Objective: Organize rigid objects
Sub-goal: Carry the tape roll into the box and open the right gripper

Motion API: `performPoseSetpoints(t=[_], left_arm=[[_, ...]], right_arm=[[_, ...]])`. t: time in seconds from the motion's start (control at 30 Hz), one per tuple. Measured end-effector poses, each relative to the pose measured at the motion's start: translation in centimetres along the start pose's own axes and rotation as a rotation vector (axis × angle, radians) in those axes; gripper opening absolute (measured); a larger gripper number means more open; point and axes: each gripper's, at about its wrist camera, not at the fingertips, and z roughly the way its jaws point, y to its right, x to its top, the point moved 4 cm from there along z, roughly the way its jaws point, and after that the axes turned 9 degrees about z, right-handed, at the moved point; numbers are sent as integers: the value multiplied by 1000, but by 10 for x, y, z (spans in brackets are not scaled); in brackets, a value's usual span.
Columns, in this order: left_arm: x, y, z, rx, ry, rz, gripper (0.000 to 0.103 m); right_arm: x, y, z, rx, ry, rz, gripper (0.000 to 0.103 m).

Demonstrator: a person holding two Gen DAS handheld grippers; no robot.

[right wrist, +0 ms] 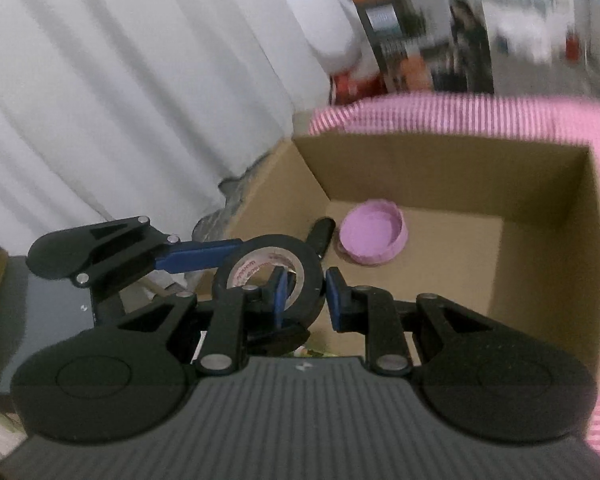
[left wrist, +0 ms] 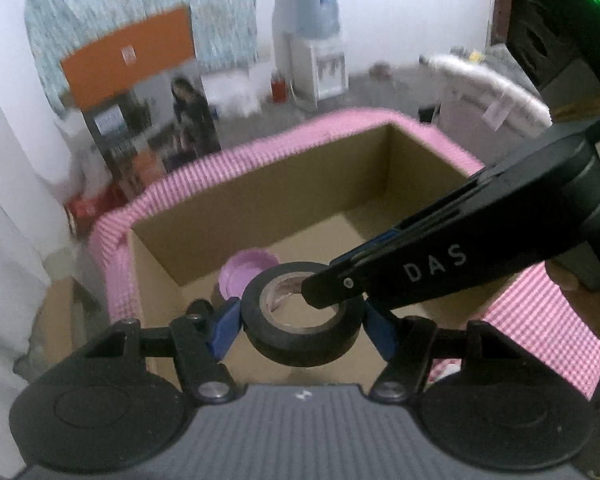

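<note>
Both jaws of mine grip same roll of black tape (left wrist: 302, 320). Left gripper (left wrist: 302, 316) half open, pads pressing roll's outer sides. Right gripper (right wrist: 305, 294) nearly shut, pinching roll's wall, one finger (right wrist: 280, 296) through core. Roll held over cardboard box (right wrist: 452, 264) with pink checked rim; pink lid (right wrist: 374, 238) lies on box floor beyond roll.
</note>
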Motion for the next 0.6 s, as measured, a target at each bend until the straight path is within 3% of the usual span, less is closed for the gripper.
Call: performPoseSetpoints(t=[0.27, 0.6], left_arm=[[-6, -16, 59, -83, -183, -8, 67], [-19, -23, 85, -91, -298, -10, 68]], right_arm=[[13, 37, 65, -22, -186, 97, 21], [14, 47, 108, -38, -337, 129, 24]])
